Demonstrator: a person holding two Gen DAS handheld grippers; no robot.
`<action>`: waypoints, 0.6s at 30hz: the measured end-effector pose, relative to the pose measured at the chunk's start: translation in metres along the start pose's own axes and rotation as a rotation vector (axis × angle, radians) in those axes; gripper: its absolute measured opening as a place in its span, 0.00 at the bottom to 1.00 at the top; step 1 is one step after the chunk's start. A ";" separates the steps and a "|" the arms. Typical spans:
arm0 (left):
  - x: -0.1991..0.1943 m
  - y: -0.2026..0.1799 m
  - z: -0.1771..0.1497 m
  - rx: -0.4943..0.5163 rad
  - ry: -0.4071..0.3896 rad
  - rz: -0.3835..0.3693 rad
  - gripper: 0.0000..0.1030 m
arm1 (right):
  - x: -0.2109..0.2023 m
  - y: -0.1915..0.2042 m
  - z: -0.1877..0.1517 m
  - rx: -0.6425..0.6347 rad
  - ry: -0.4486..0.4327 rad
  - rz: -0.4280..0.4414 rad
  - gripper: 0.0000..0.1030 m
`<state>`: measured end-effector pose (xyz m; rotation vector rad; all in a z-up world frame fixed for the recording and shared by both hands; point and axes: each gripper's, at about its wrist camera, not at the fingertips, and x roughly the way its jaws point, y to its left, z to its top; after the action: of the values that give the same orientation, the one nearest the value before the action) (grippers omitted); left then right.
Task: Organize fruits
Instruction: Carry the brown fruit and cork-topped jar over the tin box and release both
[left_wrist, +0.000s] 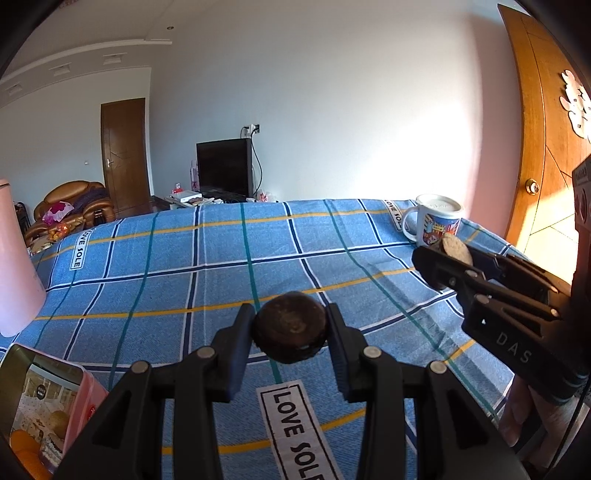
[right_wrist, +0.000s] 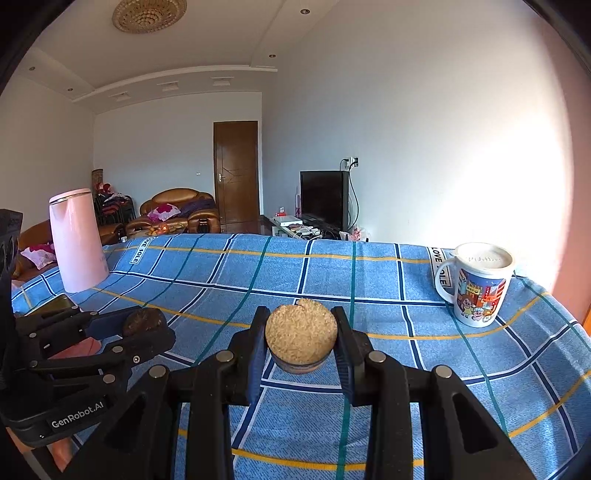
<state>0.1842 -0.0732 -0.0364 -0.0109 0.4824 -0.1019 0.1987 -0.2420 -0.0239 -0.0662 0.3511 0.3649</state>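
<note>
Both fruits are in hand, neither placed yet. My left hand-held gripper is closed on a dark brown fruit, pads pressing it from both sides, held just above the worktop w/ its blue plaid cloth. My right hand-held gripper is clamped the same way on a tan fruit, rough sandy skin, darker on the underside. Can't say what kind either fruit is.

From the right wrist view the left gripper sits off to the side, w/ the dark fruit visible betw. its fingers; from the left wrist view the right one is over near the mug, the tan fruit showing at its tip. The two are well apart, no contact.

Progress, my read: pick-up stage done for these two, sorting itself not done. I see no bowl, basket or tray for fruit in either view, so the drop spot is unclear to me. No other loose fruit visible on the cloth. Also on the worktop: a pink kettle at the far left, a pink tin near the left edge, the cartoon mug at the far right corner. Left to do, as far as I can judge: find the target spot, set both down, release.
</note>
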 end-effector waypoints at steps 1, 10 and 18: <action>-0.001 0.000 0.000 0.002 -0.006 0.002 0.39 | -0.001 0.000 0.000 0.000 -0.004 0.000 0.34; -0.013 -0.002 -0.001 0.017 -0.066 0.022 0.39 | -0.009 0.002 -0.001 -0.005 -0.032 -0.003 0.34; -0.022 -0.002 -0.003 0.031 -0.101 0.030 0.39 | -0.018 0.005 -0.003 -0.008 -0.056 0.011 0.34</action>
<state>0.1635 -0.0729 -0.0290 0.0212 0.3798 -0.0785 0.1797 -0.2437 -0.0204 -0.0620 0.2949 0.3784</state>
